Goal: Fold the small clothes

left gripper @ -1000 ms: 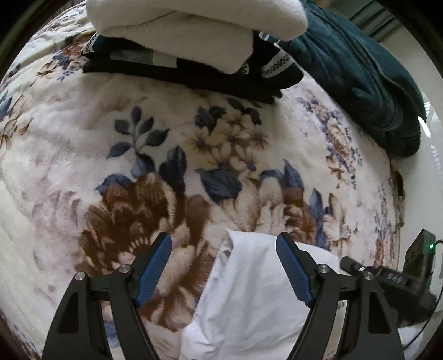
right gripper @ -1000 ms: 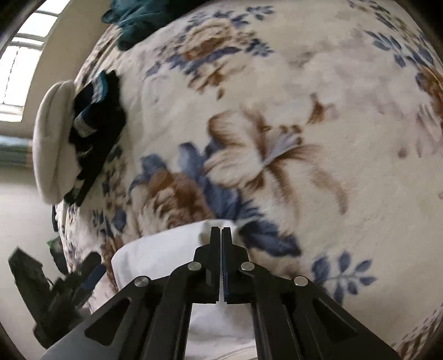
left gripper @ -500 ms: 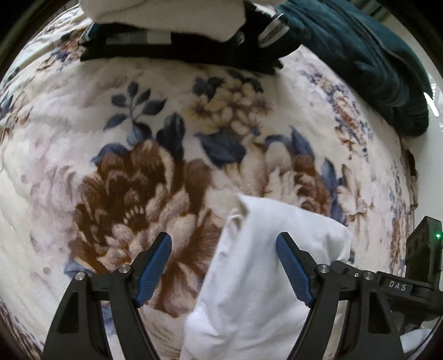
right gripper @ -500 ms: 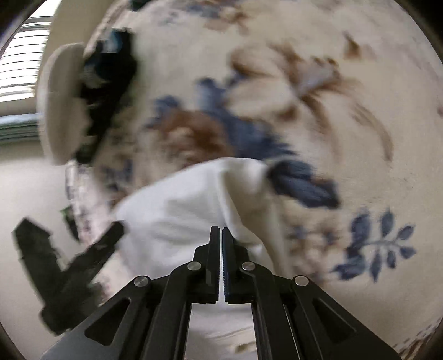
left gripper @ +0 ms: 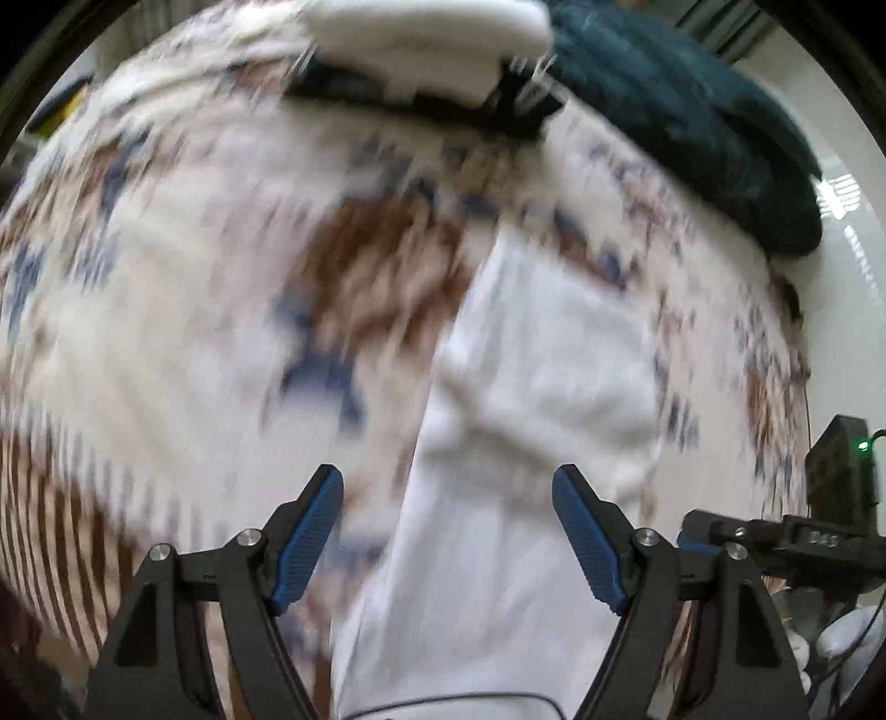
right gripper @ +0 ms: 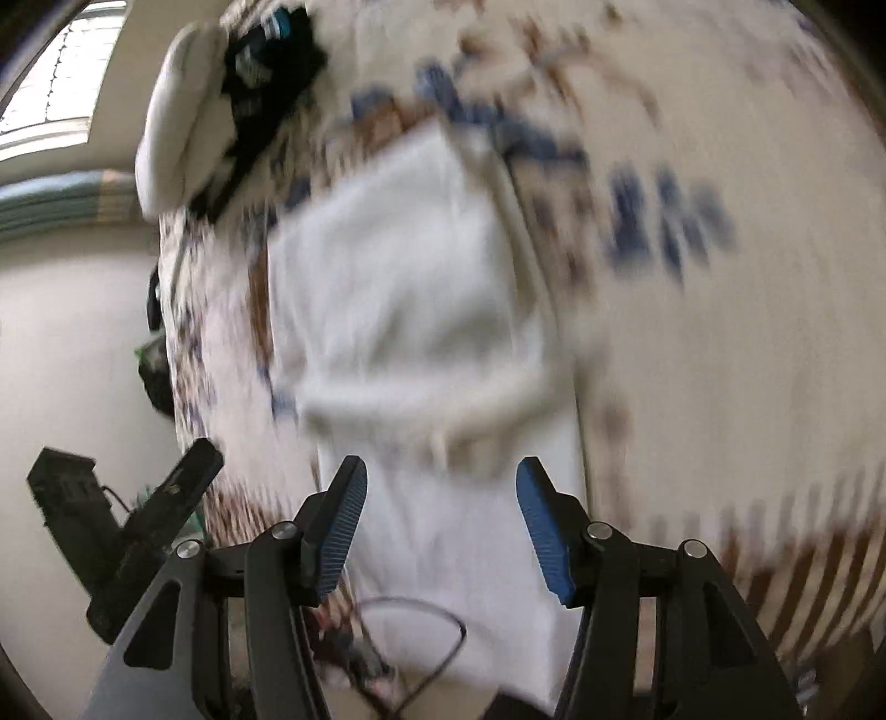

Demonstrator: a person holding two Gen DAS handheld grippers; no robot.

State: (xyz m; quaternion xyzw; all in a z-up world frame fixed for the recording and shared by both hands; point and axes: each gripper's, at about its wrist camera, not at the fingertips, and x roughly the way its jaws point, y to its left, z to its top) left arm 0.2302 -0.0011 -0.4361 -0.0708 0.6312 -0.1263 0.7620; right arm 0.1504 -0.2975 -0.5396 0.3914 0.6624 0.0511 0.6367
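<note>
On the flowered blanket (left gripper: 166, 277) that covered the bed lay a white garment (left gripper: 542, 354), partly folded, with a doubled-over band across its middle. Both views were badly blurred, so its seams and edges could not be made out. Above the near end of the white garment hung the left gripper (left gripper: 448, 531), its blue-padded jaws spread wide and gripping nothing; the cloth showed between them but whether it touched them could not be told. Also over the white garment's near end, seen from the other side, was the right gripper (right gripper: 440, 520), its jaws likewise released and apart, with nothing held.

Well beyond the far edge of the white garment sat a pile of folded clothes (left gripper: 426, 39), a thick white piece resting on a black one; the same pile (right gripper: 183, 111) appeared toward the upper left in the right wrist view. Just beside that pile, further from the white garment, lay a dark teal quilt (left gripper: 692, 127). A thin dark cable (right gripper: 421, 620) looped across the white garment's nearest end.
</note>
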